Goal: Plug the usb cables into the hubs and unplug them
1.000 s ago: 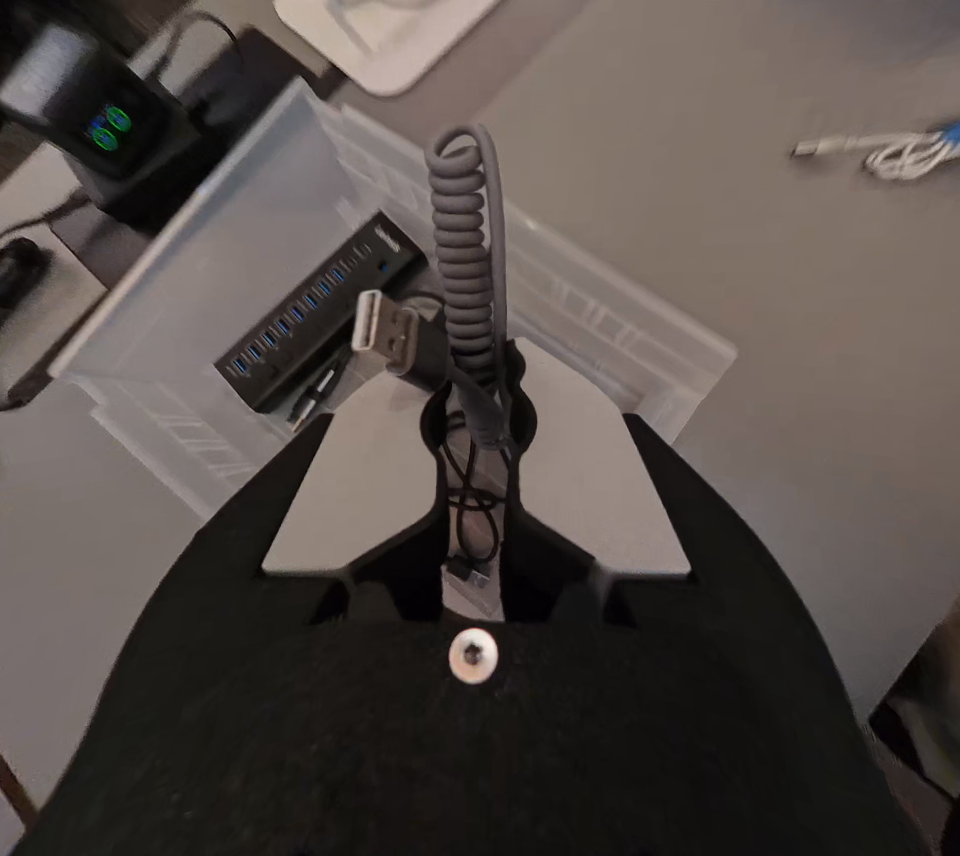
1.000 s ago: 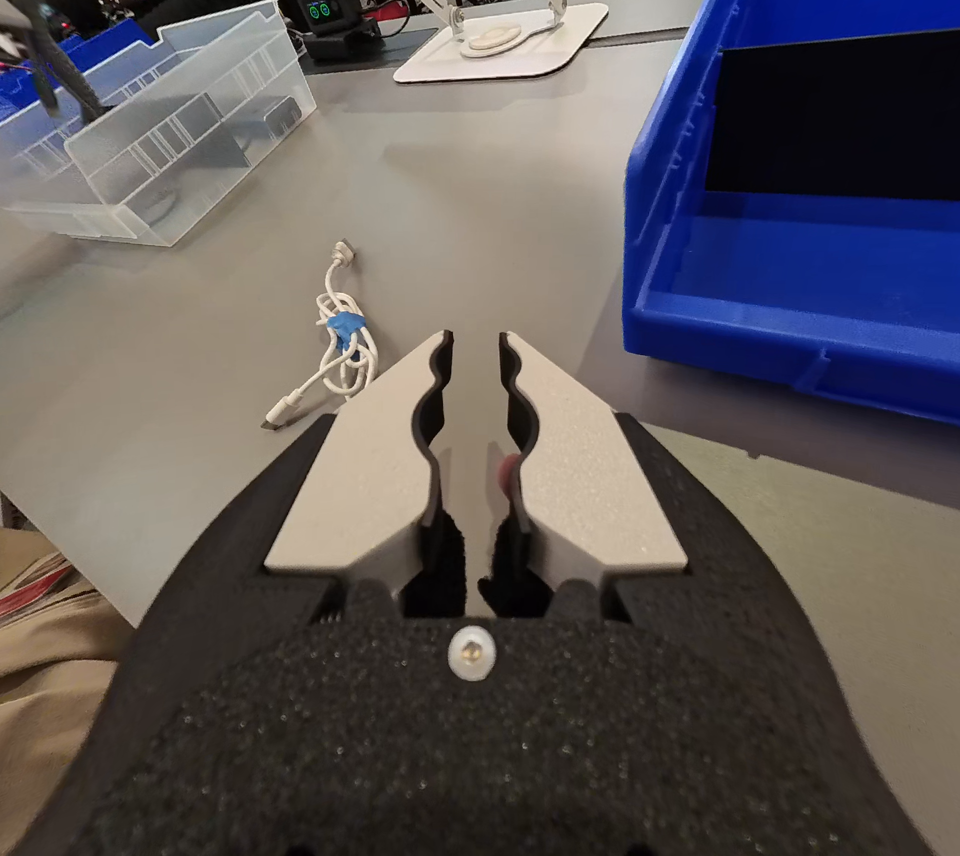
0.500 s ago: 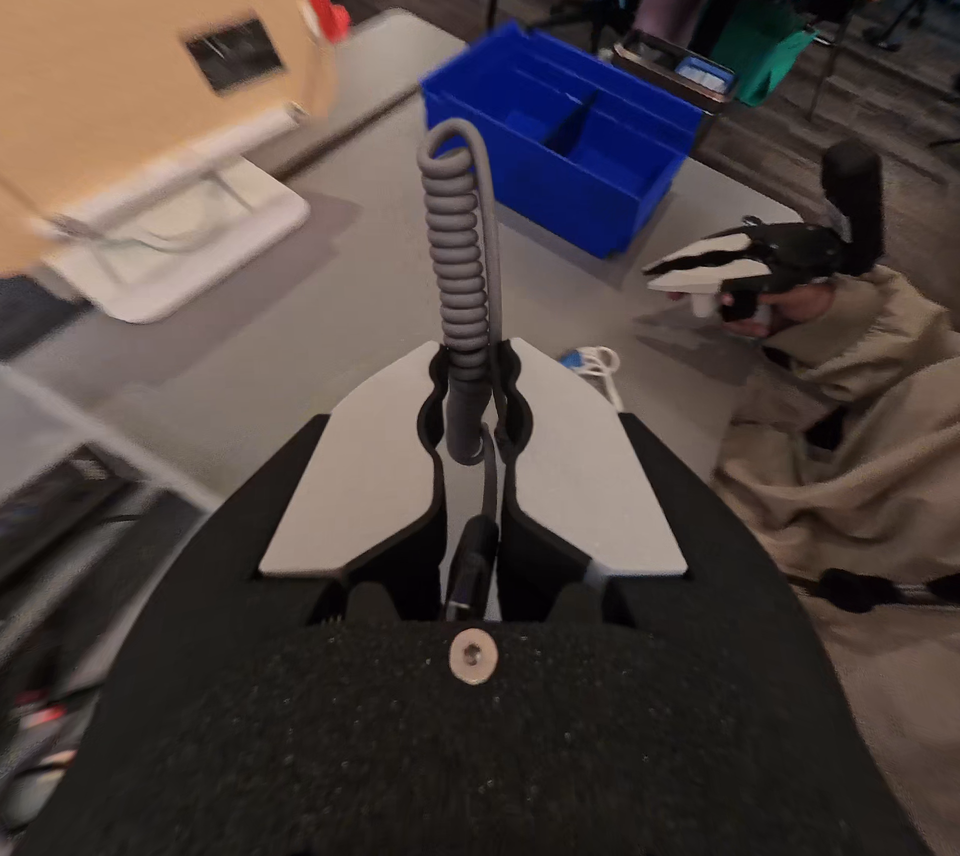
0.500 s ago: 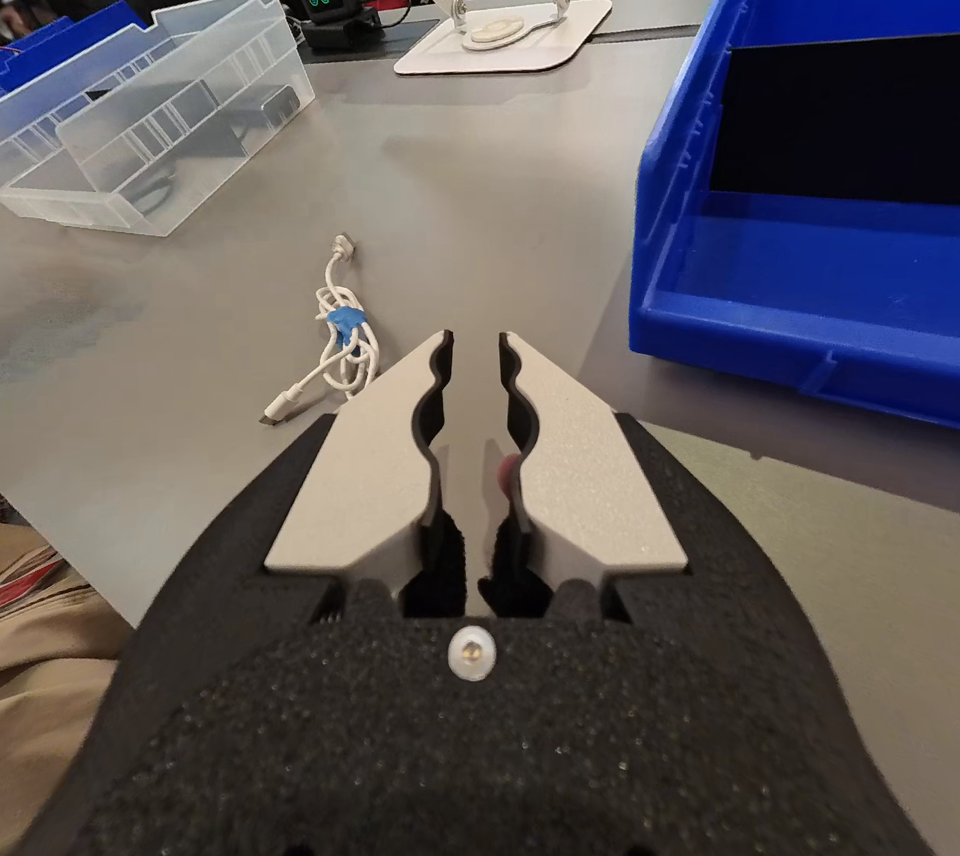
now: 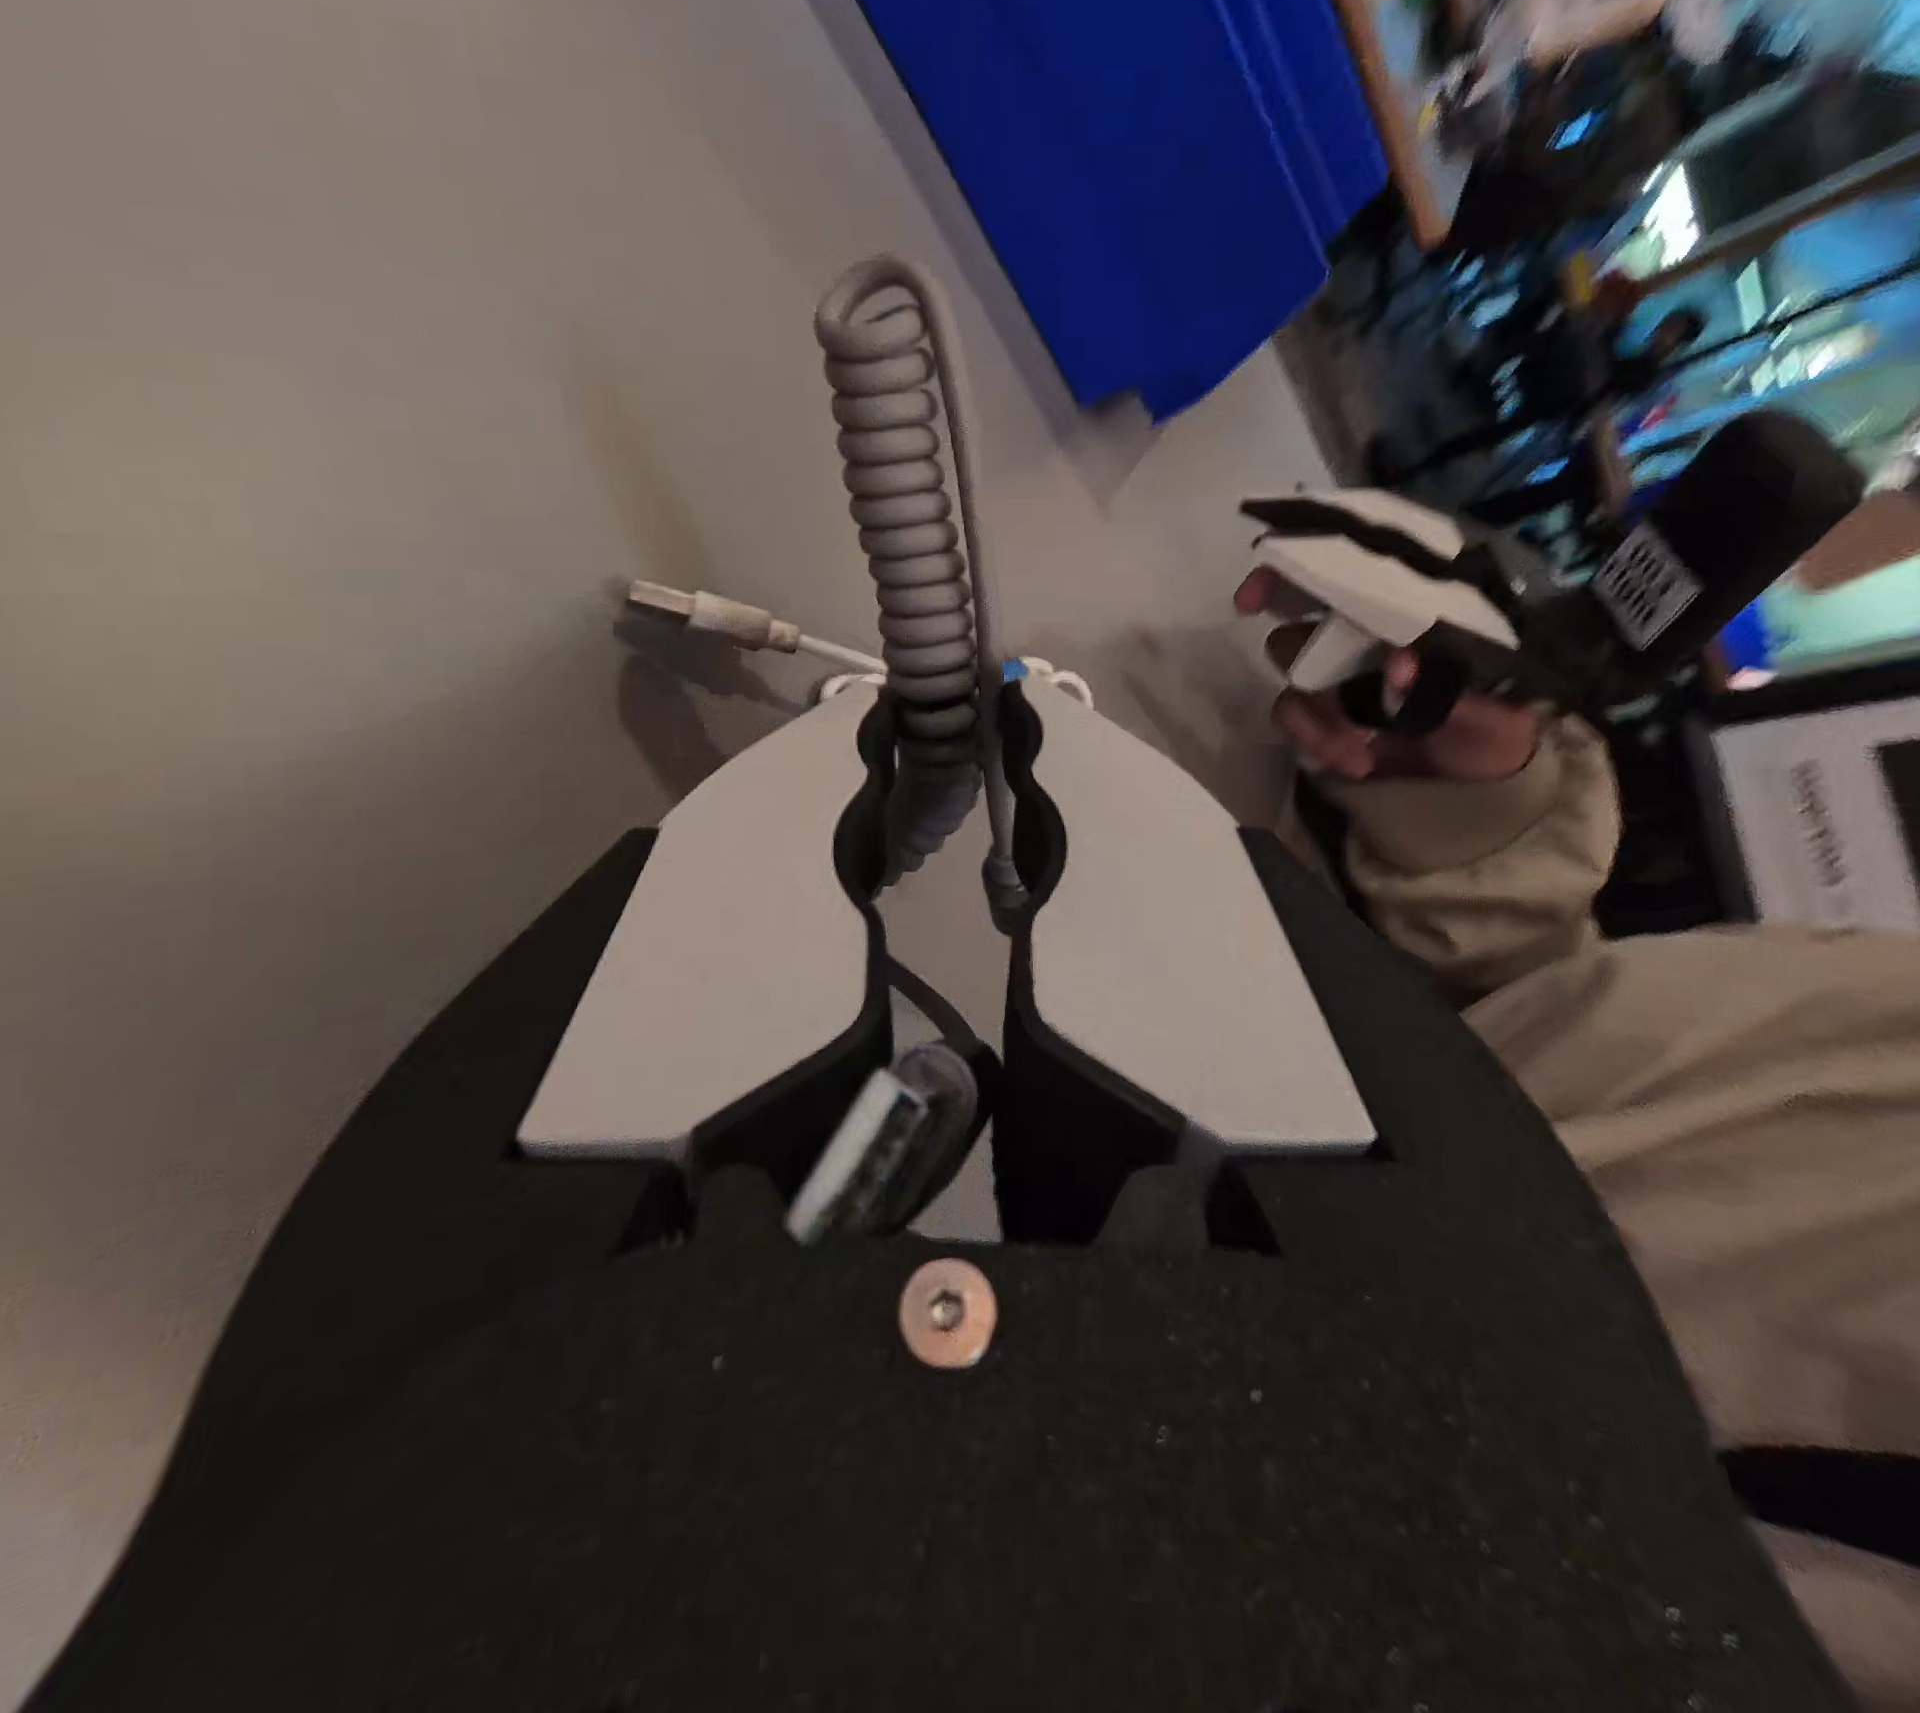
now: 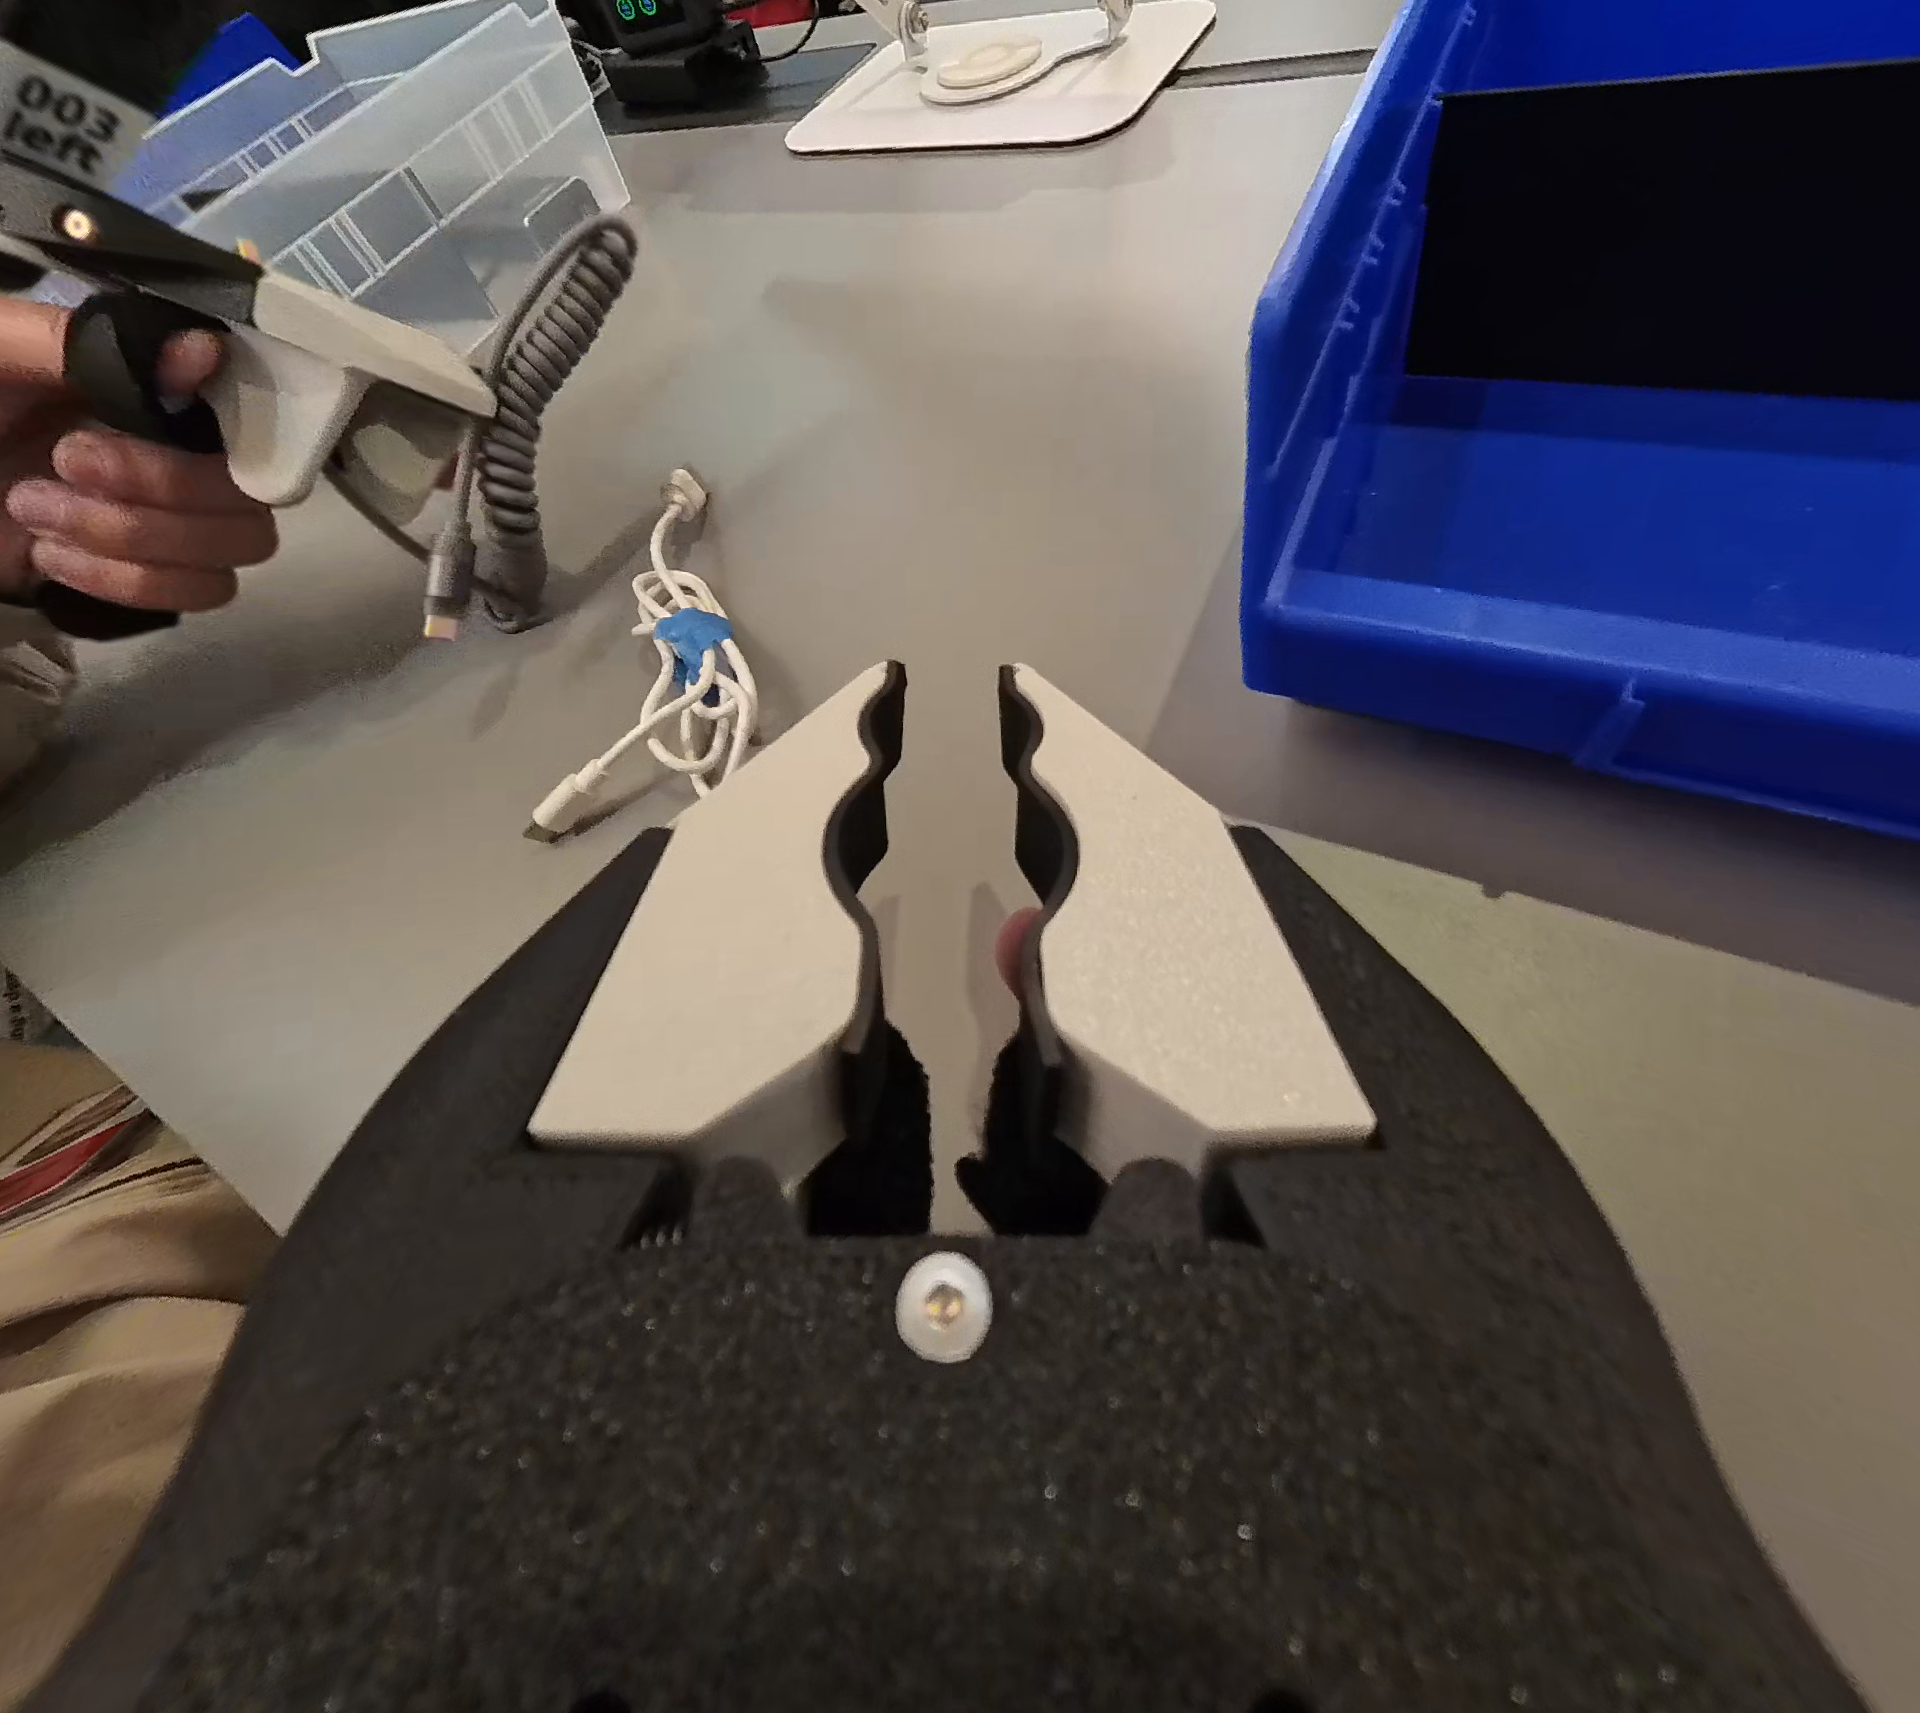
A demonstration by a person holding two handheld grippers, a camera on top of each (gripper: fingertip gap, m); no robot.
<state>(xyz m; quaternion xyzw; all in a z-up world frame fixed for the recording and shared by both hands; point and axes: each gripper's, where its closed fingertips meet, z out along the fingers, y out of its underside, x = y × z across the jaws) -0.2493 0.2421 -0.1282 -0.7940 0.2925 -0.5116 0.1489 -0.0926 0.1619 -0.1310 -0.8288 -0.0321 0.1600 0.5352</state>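
Observation:
My left gripper (image 5: 940, 713) is shut on a grey coiled USB cable (image 5: 902, 500), which stands up past the fingertips. The cable's USB-A plug (image 5: 878, 1154) lies between the finger bases. In the right wrist view the left gripper (image 6: 457, 401) hovers low over the grey table (image 6: 987, 375), with the coil (image 6: 545, 364) and its small plug (image 6: 447, 593) hanging down. A white cable bundle with blue tape (image 6: 691, 687) lies on the table just beside it and also shows in the left wrist view (image 5: 717, 614). My right gripper (image 6: 951, 676) is slightly open and empty. No hub is clearly visible.
A clear divided bin (image 6: 416, 136) stands at the back left. A large blue bin (image 6: 1558, 541) sits on the right and shows in the left wrist view (image 5: 1060, 53). A white stand base (image 6: 997, 89) and a black device with a green display (image 6: 644, 6) are at the back. One gripper's finger ends stand about 20 centimetres off the other's.
My left gripper has swung away from the clear bin and its hub, across the table to beside the white cable, still holding the coiled cable. The right gripper has hardly moved.

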